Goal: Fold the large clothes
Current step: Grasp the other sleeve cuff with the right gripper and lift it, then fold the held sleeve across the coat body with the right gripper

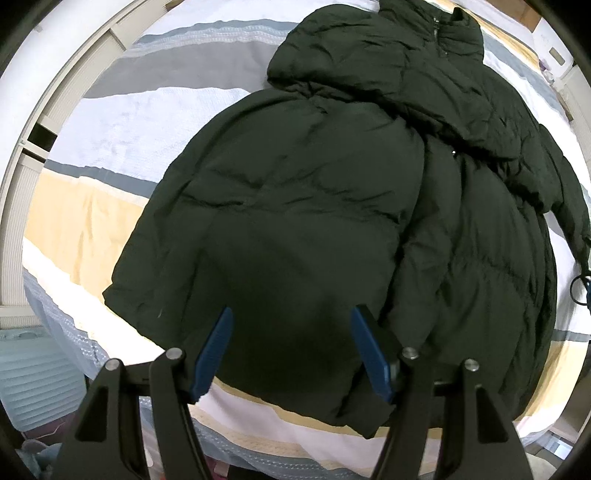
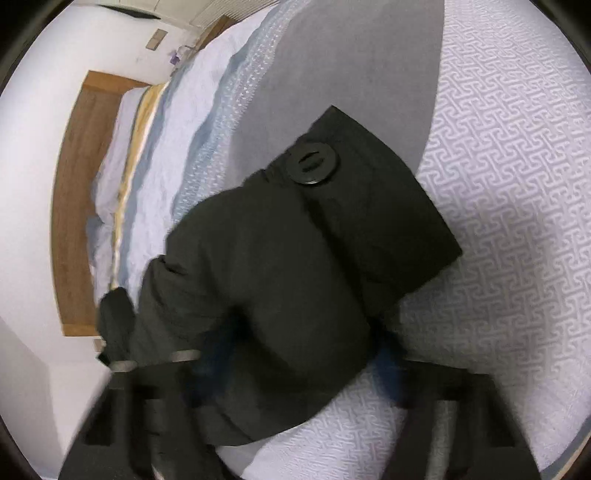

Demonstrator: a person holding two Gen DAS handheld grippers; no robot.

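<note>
We see the left gripper [image 1: 291, 350] pointing down with its jaws apart, the blue pads [image 1: 212, 354] standing clear on either side of a dark patch of the jacket [image 1: 295, 206] near its hem; no fabric is pinched between them. The right gripper [image 2: 295, 369] is blurred, with the sleeve [image 2: 295, 266] lying between its jaws; blue shows at both sides of the cloth, but we cannot tell whether the pads press on it.

Outward from the left jaws, the jacket is a very dark green, puffy quilted coat spread on the bed [image 1: 110, 122]. Its bulk fills the view from 6 o'clock up to 1 o'clock, with broad padded panels and soft creases. The stand-up collar [image 1: 443, 33] and zip sit at 12 to 1 o'clock, and another sleeve trails off toward 3 o'clock. The hem nearest us hangs at the bed's edge.

In the right wrist view, the sleeve runs from 7 o'clock toward 1 o'clock, ending in a flat cuff with a round black button [image 2: 312, 162] near centre. Under it lies the bedcover, textured white with grey, pale blue and yellow bands. A wooden headboard [image 2: 74, 206] shows at 9 o'clock.
</note>
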